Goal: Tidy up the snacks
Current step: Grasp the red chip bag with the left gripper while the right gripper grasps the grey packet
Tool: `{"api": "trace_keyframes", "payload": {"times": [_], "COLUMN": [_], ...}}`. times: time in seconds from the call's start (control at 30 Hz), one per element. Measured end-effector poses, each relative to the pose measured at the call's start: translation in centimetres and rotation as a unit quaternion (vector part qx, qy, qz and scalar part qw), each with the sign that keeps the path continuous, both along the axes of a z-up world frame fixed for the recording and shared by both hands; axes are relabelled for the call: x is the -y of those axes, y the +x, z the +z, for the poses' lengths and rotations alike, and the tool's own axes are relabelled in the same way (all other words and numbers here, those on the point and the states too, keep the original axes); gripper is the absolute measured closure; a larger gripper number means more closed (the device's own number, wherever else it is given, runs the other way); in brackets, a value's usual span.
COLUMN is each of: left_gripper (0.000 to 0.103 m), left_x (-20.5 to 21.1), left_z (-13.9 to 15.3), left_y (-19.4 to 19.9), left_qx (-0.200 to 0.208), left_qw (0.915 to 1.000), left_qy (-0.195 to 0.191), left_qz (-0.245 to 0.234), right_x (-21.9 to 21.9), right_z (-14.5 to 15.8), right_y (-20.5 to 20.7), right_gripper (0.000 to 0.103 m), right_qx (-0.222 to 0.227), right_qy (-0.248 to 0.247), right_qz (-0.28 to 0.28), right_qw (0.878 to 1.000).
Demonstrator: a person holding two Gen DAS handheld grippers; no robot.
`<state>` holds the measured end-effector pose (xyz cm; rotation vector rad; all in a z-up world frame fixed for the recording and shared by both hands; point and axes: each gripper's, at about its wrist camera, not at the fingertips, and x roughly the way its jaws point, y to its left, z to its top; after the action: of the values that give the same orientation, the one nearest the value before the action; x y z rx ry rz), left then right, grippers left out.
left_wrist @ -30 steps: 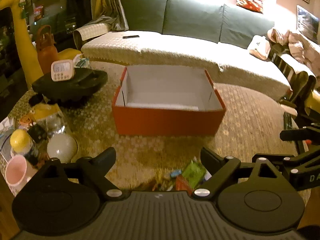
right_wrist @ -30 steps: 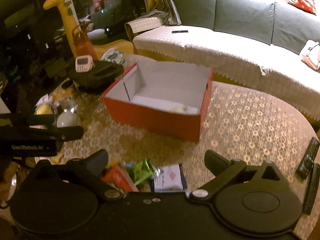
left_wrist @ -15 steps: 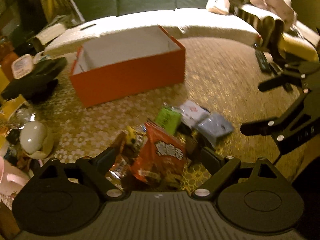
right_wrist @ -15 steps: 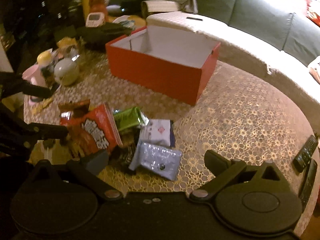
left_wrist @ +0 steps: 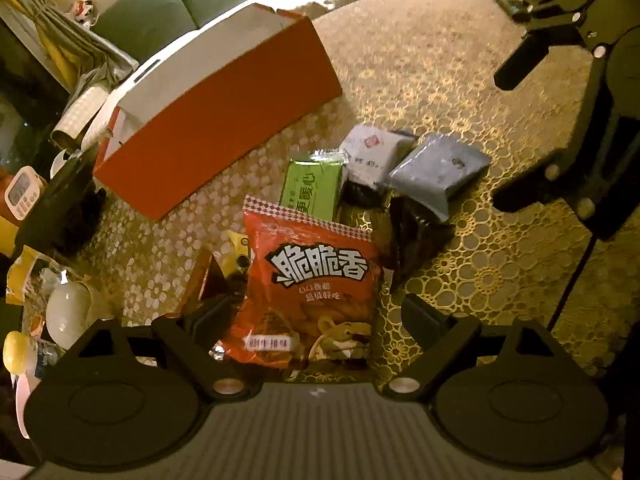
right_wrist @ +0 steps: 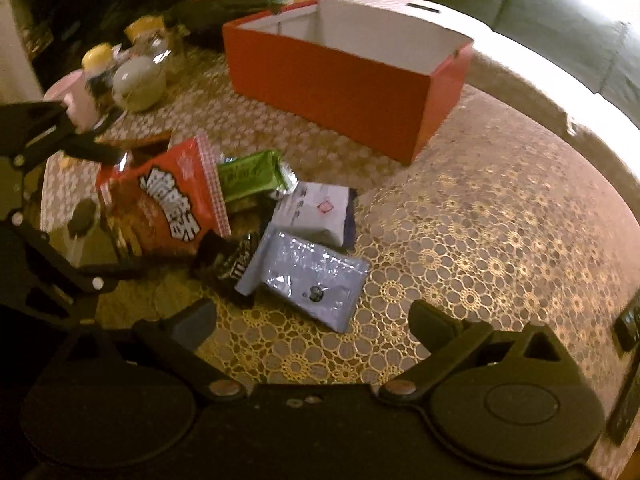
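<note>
Plainly the step in hand is the approach to the first pick; nothing lies in the orange box (right_wrist: 340, 80) that these views show, though part of its floor is hidden, and the snacks sit in a loose heap on the lace-covered table (right_wrist: 500, 248), well short of the box; the left gripper (left_wrist: 316, 312) stands with its jaws wide apart and holds nothing, the red snack bag (left_wrist: 316, 280) lying between and just beyond its fingertips; the right gripper (right_wrist: 316, 320) is likewise spread wide and empty, aimed at the silver-grey packet (right_wrist: 308, 276), which overlaps a white packet (right_wrist: 316, 208) and a dark wrapper (right_wrist: 236, 256); a green packet (left_wrist: 312, 188) lies behind the red bag, nearer the box. The next move, as I judge it, calls for the left gripper to settle lower so its pads straddle the red bag, then close on it gently, since the bag is puffy and rests on other wrappers that may drag along; the carry goes up and over the near wall of the box. Against a second ago, both cameras have tipped from the sofa and box down onto the heap; the snacks, then a sliver at the bottom edge, now fill the middle; the left view has rolled so the box slants; both pairs of jaws are as wide as before.
</note>
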<state>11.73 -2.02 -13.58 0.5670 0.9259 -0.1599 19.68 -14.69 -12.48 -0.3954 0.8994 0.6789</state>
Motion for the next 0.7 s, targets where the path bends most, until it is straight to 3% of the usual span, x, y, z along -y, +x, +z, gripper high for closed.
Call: {"api": "trace_keyframes", "payload": {"times": [0.23,0.47,0.53,0.7], "left_gripper": [0.011,0.017,0.022,0.023], "left_x": [0.1,0.1,0.0,0.1], "left_z": [-1.0,-1.5,-1.5,-1.7], "left_y": [1.1,1.7,1.8,1.7], "left_qx": [-0.005,-0.004,-0.002,0.004], "left_qw": [0.9999,1.0000,1.0000,1.0000], "left_qy": [-0.004,-0.003,-0.001,0.001], "left_qz": [0.010,0.008,0.007,-0.004], "right_x": [-1.1,-2.8,-3.3,-4.3], "right_z": [-1.3,-1.9,-1.9,-2.2], "right_y": [1.0,2.5,2.5,2.9], "right_gripper": [0.005,0.024,0.025,0.033], "right_qx": [0.027,0.022,0.026,0.028], "right_qy": [-0.055,-0.077,-0.082,-0.097], "right_qz": [0.103,0.194,0.220,0.261], "right_qw": [0.993,0.978,0.972,0.960]}}
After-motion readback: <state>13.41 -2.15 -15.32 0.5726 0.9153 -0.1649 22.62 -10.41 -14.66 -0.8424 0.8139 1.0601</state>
